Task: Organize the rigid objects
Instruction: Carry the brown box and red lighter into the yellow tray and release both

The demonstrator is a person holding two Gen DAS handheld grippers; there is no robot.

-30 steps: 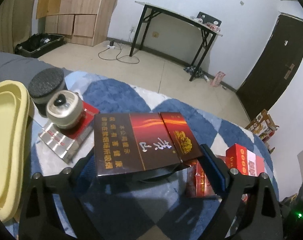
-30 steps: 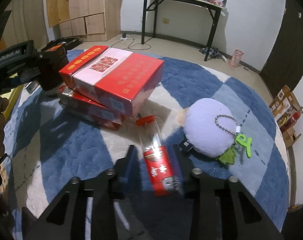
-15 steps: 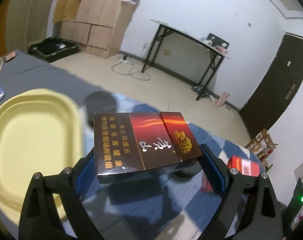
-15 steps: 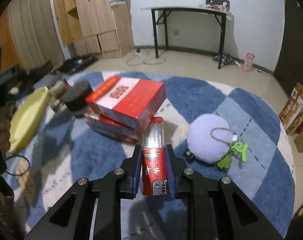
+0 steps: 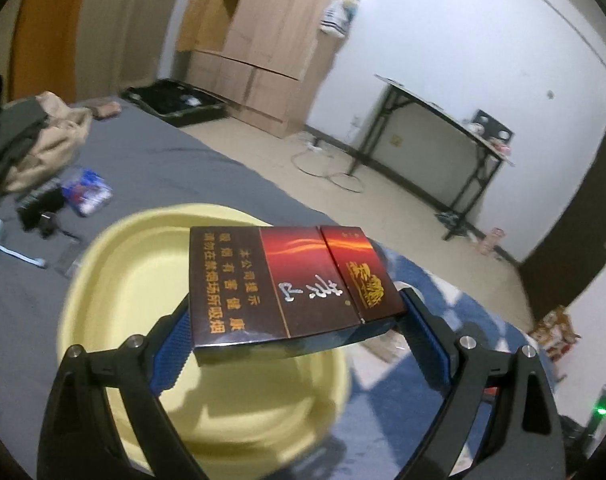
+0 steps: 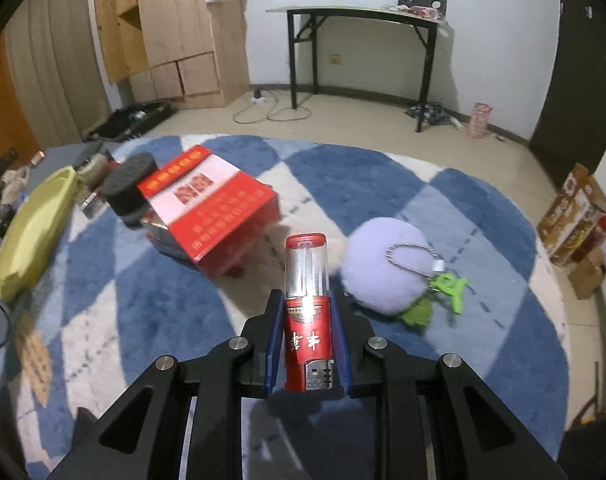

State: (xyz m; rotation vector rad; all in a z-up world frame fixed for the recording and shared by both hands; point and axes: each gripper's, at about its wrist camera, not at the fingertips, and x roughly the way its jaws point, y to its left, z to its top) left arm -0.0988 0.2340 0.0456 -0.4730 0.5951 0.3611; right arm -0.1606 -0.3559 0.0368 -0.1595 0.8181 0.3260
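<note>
Our left gripper [image 5: 295, 344] clamped the pack [image 5: 291, 284] above the tray [image 5: 115, 280]; our right gripper [image 6: 306, 344] pinched the lighter [image 6: 306, 312] over the rug [image 6: 143, 320]. Released high, the pack could bounce off the rim; the slick lighter might slip out.

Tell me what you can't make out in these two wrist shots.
- Left wrist: the yellow basin floor under the dark red cigarette box is hidden by the box and left gripper.
- Right wrist: boxes under the red carton are covered and blurred.
- Right wrist: the lighter base is hidden between the right gripper fingers.
</note>
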